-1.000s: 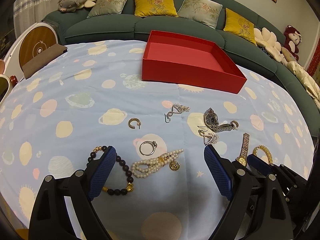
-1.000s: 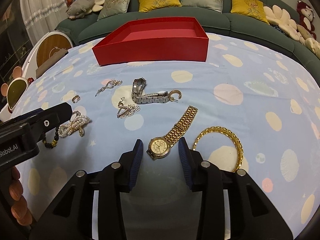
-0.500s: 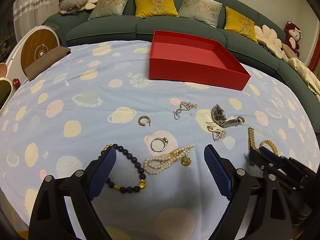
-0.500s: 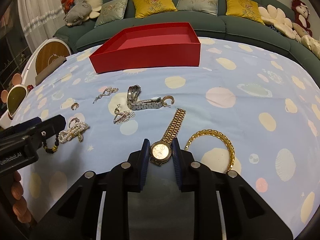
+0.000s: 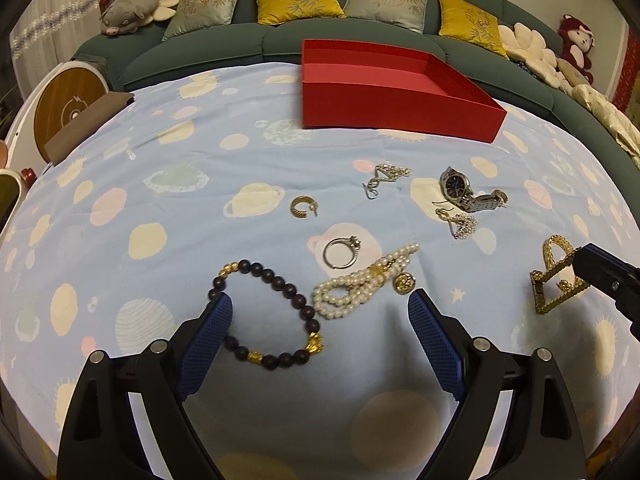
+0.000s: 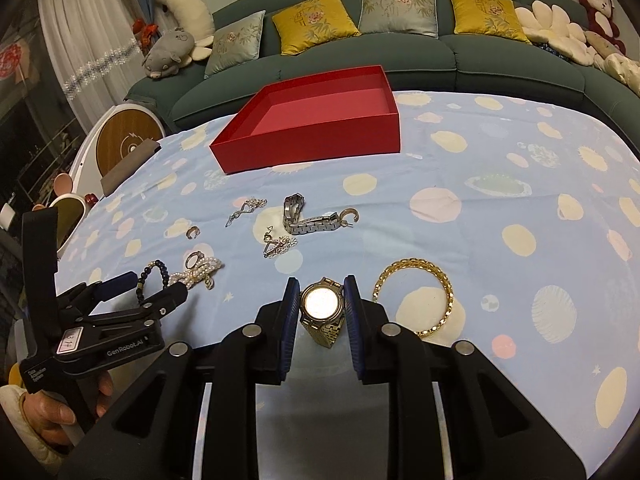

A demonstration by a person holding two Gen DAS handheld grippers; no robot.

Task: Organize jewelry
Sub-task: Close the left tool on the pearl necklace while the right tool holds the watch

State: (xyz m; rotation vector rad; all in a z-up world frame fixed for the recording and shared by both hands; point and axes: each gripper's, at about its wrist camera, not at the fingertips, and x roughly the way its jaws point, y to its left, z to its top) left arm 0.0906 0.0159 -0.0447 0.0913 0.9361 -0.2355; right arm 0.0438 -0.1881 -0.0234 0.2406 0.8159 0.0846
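The right gripper [image 6: 322, 308] is seen closed on the round-faced gold watch [image 6: 322, 302], its blue pads pressed to either side of the case; the gold link strap hangs below the case, clear of the cloth. At two o'clock from the watch a gold chain-link bracelet [image 6: 416, 300] is laid in an open curve on the pale blue planet-print tablecloth [image 6: 480, 208].

The left gripper [image 5: 320, 312] is held wide apart with nothing between its fingers; it is poised above the cloth, and under its left blue pad [image 5: 204, 344] a dark wooden bead bracelet with gold beads [image 5: 266, 312] is spread in a loop; just beside it, at twelve o'clock from the gap, a bundle of white pearl strands tied with a gold band [image 5: 360, 284] is found, touching a small round gold pendant [image 5: 405, 282]. A silver ring with a stone [image 5: 340, 253] lies just beyond the pearls; a gold hoop earring [image 5: 301, 207] is placed at eleven o'clock from it. Farther out, a silver chain piece [image 5: 386, 178] is seen at twelve o'clock, and a silver steel watch with a dark dial [image 5: 464, 194] at one o'clock, with a small silver drop earring [image 5: 458, 222] close under it.

The shallow red rectangular cardboard box [image 5: 400, 110], standing open, is set at the far edge of the cloth; behind it a dark green curved sofa [image 5: 208, 60] is lined with yellow and grey cushions.
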